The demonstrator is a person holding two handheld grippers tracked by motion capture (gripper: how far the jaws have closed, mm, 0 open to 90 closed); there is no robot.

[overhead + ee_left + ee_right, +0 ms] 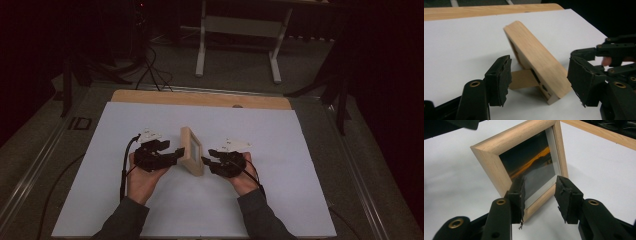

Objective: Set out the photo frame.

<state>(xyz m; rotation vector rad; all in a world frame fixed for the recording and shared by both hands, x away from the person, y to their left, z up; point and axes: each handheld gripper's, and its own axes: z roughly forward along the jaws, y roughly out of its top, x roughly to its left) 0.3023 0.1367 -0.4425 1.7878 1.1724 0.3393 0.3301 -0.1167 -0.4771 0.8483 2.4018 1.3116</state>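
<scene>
A small picture frame of light wood (191, 150) stands upright in the middle of the white sheet, propped on its back stand (522, 78). My left gripper (176, 154) is at its left, behind it. Its jaws stand open and wide apart, with the frame's near edge (536, 57) and the stand between them; neither pad touches the wood. My right gripper (206, 161) is at the frame's right, facing the dark photo with an orange streak (531, 167). Its jaws (540, 195) are open just in front of the lower rail and press on nothing.
The white sheet (150, 210) covers most of a wooden tabletop, whose bare strip (200, 98) shows at the far edge. Beyond it are a white desk's legs (201, 50) and cables on the floor (150, 70). Metal rails run along both sides of the table.
</scene>
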